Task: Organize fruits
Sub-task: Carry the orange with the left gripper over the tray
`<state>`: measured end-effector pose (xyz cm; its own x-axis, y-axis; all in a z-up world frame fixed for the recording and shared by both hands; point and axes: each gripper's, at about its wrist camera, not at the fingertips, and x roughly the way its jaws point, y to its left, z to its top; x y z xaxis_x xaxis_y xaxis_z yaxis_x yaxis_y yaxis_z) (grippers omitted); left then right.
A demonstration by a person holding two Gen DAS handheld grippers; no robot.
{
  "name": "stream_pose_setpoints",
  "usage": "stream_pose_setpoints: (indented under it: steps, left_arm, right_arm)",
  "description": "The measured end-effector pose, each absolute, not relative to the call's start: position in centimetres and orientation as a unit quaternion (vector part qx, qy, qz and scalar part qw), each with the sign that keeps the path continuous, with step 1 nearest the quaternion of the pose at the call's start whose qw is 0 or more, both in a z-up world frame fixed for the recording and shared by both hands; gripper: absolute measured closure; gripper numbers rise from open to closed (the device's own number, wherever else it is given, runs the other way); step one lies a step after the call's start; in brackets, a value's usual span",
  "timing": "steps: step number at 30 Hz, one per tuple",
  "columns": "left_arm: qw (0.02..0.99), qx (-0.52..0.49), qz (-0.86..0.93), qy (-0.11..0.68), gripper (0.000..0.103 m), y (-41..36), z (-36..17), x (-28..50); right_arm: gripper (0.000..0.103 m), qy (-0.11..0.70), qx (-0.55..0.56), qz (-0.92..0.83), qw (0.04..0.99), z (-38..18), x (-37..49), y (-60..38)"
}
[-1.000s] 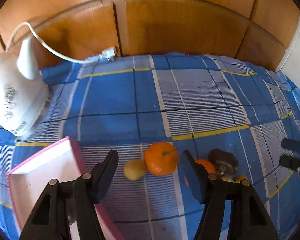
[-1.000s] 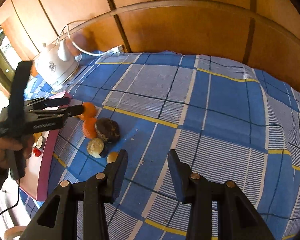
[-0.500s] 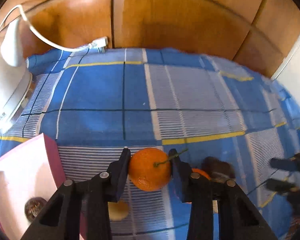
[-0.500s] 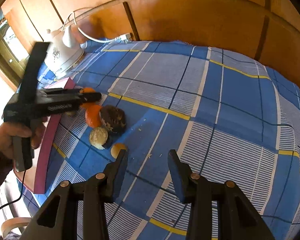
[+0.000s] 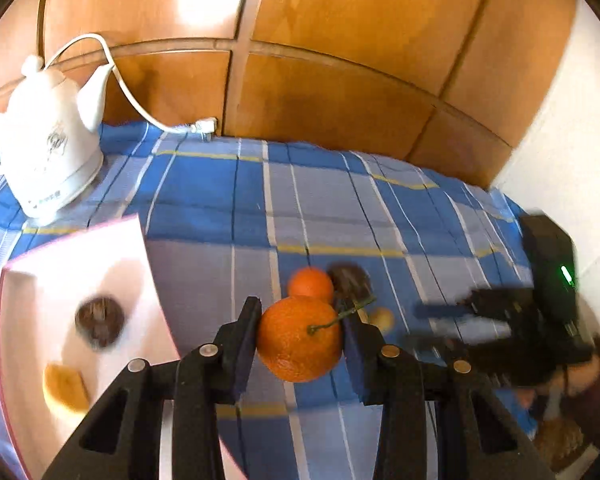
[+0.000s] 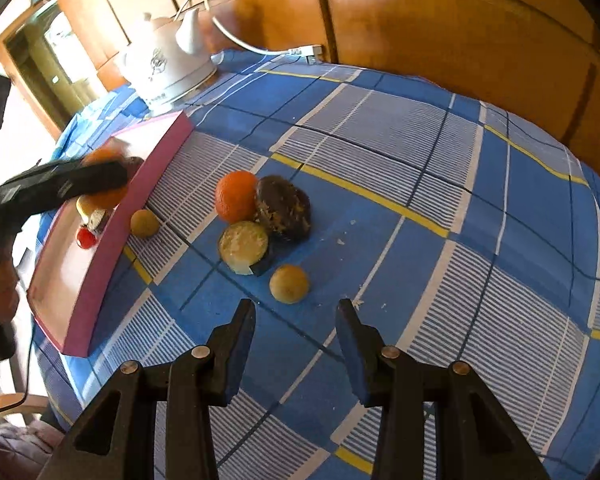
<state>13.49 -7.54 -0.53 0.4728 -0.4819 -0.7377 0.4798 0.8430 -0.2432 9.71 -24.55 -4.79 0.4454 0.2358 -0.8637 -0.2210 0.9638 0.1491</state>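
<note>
My left gripper (image 5: 300,340) is shut on an orange with a green stem (image 5: 299,339) and holds it lifted above the cloth, beside the pink tray (image 5: 140,236). In the right wrist view the left gripper (image 6: 112,178) hangs over the tray (image 6: 156,160) with the orange (image 6: 106,196). My right gripper (image 6: 296,328) is open and empty, just short of a small yellow fruit (image 6: 289,283). A second orange (image 6: 236,196), a dark brown fruit (image 6: 284,207) and a cut pale fruit (image 6: 243,242) lie on the cloth. Another small yellow fruit (image 6: 144,223) lies by the tray wall.
A white kettle (image 6: 168,64) with a cord stands at the back left on the blue checked tablecloth (image 6: 480,220). The tray holds a red fruit (image 6: 86,237), a dark fruit (image 5: 100,320) and a yellow piece (image 5: 66,390). Wooden panels (image 5: 320,80) stand behind.
My left gripper has lifted the stemmed orange off the cloth and carried it left towards the tray. My right gripper has moved closer to the pile of fruit and stays open.
</note>
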Motion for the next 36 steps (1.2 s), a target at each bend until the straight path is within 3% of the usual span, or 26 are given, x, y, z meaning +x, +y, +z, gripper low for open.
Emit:
stream_pose_setpoints:
  steps: [14, 18, 36]
  left_arm:
    - [0.860, -0.036, -0.275, 0.429, 0.064, -2.9, -1.8, 4.5]
    - [0.860, -0.053, -0.265, 0.433, 0.064, -2.1, -2.0, 4.1]
    - [0.878, -0.051, -0.184, 0.439, 0.064, -0.9, -2.4, 3.7]
  right_arm:
    - [0.062, 0.499, -0.061, 0.141, 0.853, -6.8, 10.9, -22.6]
    - [0.079, 0.495, -0.065, 0.143, 0.854, -6.7, 11.0, -22.5]
    - [0.079, 0.513, -0.062, 0.146, 0.844, -6.9, 10.6, -22.5]
